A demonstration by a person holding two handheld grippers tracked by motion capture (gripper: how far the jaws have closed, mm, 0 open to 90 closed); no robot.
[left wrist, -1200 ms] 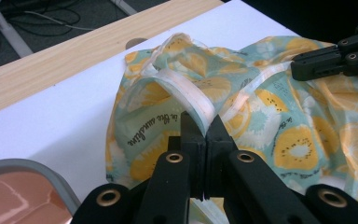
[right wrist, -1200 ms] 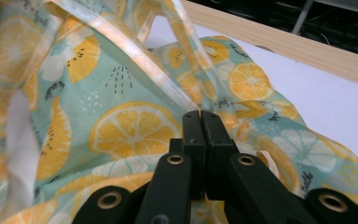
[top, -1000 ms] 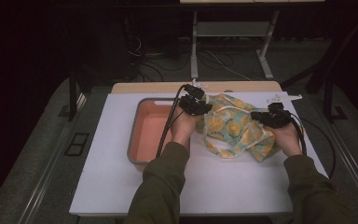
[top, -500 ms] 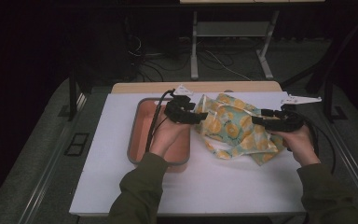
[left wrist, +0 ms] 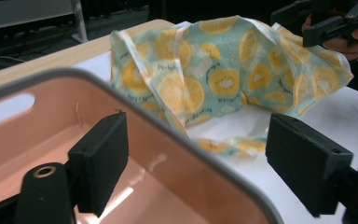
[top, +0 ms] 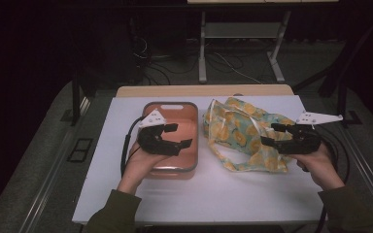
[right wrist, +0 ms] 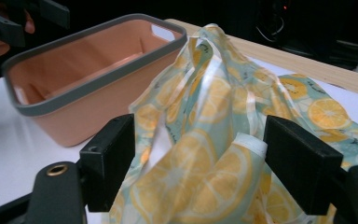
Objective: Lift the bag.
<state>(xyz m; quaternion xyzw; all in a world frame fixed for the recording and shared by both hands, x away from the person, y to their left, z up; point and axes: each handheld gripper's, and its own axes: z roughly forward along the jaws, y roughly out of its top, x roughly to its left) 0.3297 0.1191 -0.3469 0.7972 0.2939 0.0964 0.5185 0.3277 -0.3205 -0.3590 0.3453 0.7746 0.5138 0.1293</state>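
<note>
Fabric printed with orange slices on pale green, the cloth (top: 243,133) lies crumpled on the white counter (top: 175,194), just right of the pink bin (top: 194,165). Its heap runs from the far left, near the bin's far corner, toward your near right, and a thin strip trails off along its near edge. The bin's long axis runs from you toward the far edge of the counter, with a handle slot in its far wall.

Your left tool (top: 175,136) hovers over the bin with its jaws spread wide and nothing between them; they have just been opening. In the left gripper view the bin's grey rim crosses between the jaws and the cloth sits beyond it.

Your right tool (top: 277,136) is at the cloth's right end, jaws also wide and just been opening. In the right gripper view folds of cloth rise between the pads (right wrist: 109,158), but the pads do not press on them.

You have bare counter along the near edge in front of both things and a strip to the left of the bin. To the right, the cloth reaches close to the counter's edge.

Small lettering sits on the print beside the slices, too small to read.
</note>
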